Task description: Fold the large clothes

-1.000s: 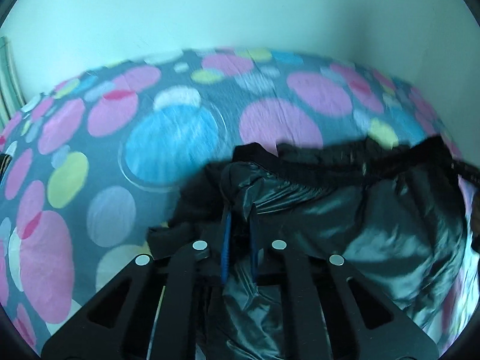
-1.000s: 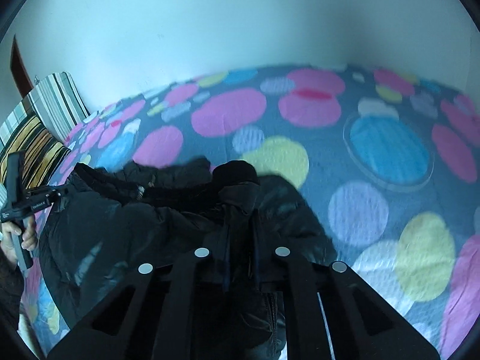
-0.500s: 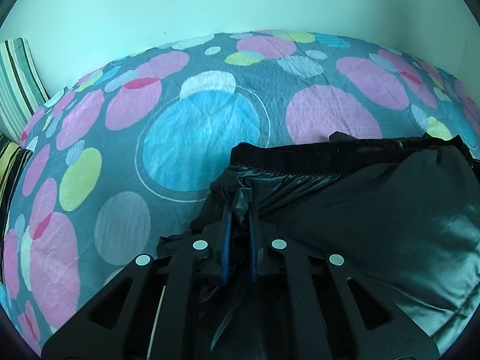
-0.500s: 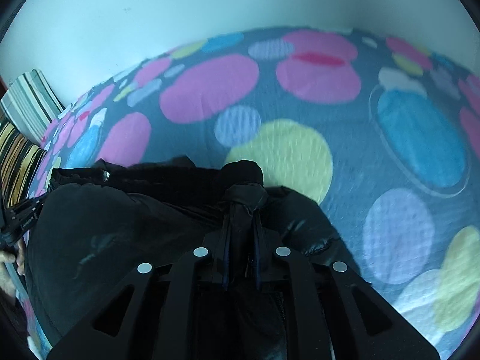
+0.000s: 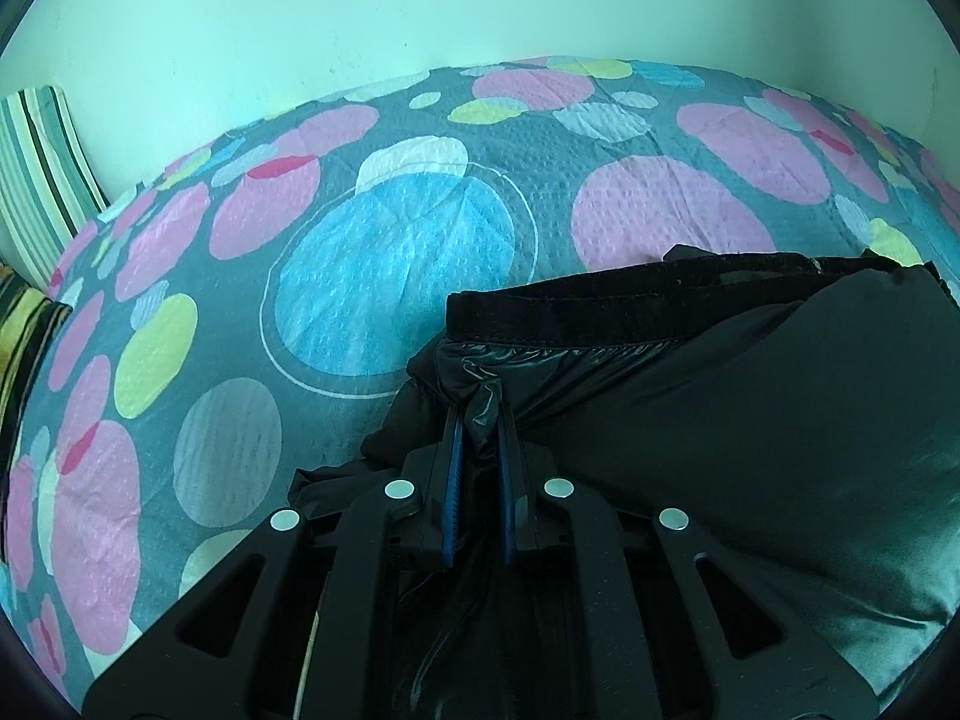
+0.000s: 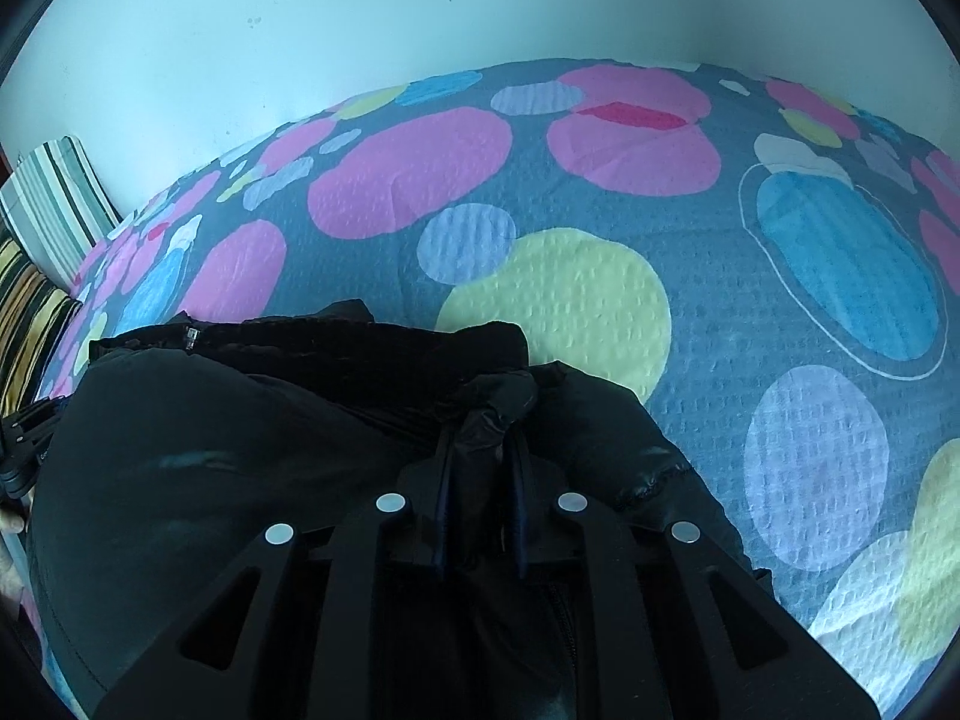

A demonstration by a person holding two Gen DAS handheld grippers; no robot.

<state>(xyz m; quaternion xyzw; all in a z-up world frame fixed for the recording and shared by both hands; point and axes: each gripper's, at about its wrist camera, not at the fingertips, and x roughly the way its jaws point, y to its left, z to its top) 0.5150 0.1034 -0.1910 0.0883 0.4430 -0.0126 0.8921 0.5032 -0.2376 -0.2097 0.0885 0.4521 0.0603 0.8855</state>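
Gleaming under the light, a glossy black puffer jacket (image 5: 750, 432) lies on the bed's spotted sheet (image 5: 372, 276), its matte collar band at twelve o'clock from both tongs. Left tongs (image 5: 478, 420) are clenched on a pinch of shiny fabric. Right tongs (image 6: 480, 438) grip a bunched fold too. Only the right view shows the collar's metal snap (image 6: 192, 336); striped pillows (image 6: 54, 210) sit at ten o'clock.
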